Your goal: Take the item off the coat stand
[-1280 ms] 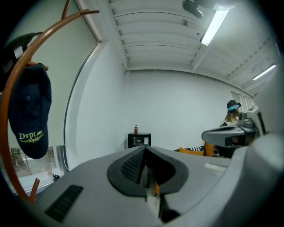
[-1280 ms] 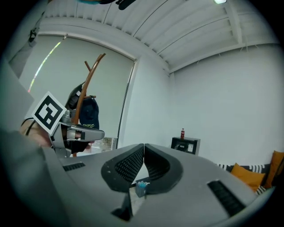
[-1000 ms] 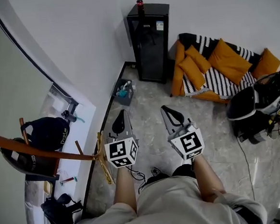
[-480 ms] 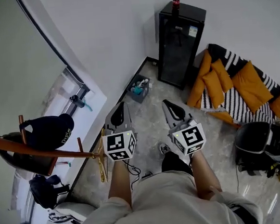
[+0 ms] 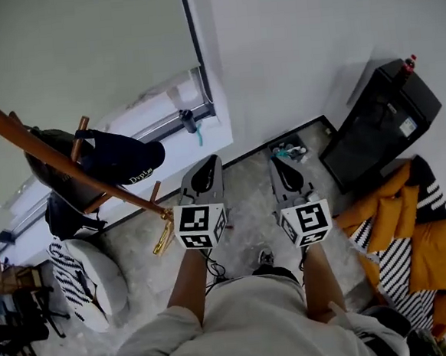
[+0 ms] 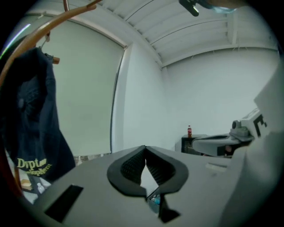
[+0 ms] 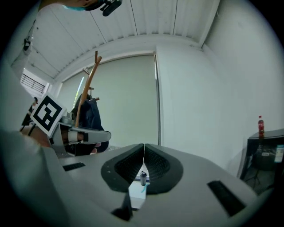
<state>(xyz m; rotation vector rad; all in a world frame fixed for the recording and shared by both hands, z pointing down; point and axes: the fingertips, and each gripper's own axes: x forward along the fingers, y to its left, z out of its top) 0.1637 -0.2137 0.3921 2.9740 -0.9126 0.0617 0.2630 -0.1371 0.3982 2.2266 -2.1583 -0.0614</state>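
A wooden coat stand (image 5: 28,139) leans across the left of the head view, its brass foot (image 5: 164,236) near the floor. A dark navy cap (image 5: 121,156) with pale lettering hangs on one peg, and dark bags (image 5: 56,156) hang behind it. My left gripper (image 5: 209,165) is shut and empty, just right of the cap. My right gripper (image 5: 283,168) is shut and empty, further right. In the left gripper view the cap (image 6: 31,128) hangs at the far left, under the stand's curved arm (image 6: 53,20). In the right gripper view the stand (image 7: 86,88) rises behind the left gripper (image 7: 86,135).
A black cabinet (image 5: 380,122) with a red-capped bottle (image 5: 407,63) stands by the right wall. Orange cushions and a striped throw (image 5: 408,235) lie at the right. A small bin (image 5: 290,151) sits by the wall. A striped white seat (image 5: 88,276) is lower left.
The head view has swung left and up: the coat stand and cap now sit closer to centre, and the cabinet and cushions have slid to the right. Both grippers stay shut and side by side.
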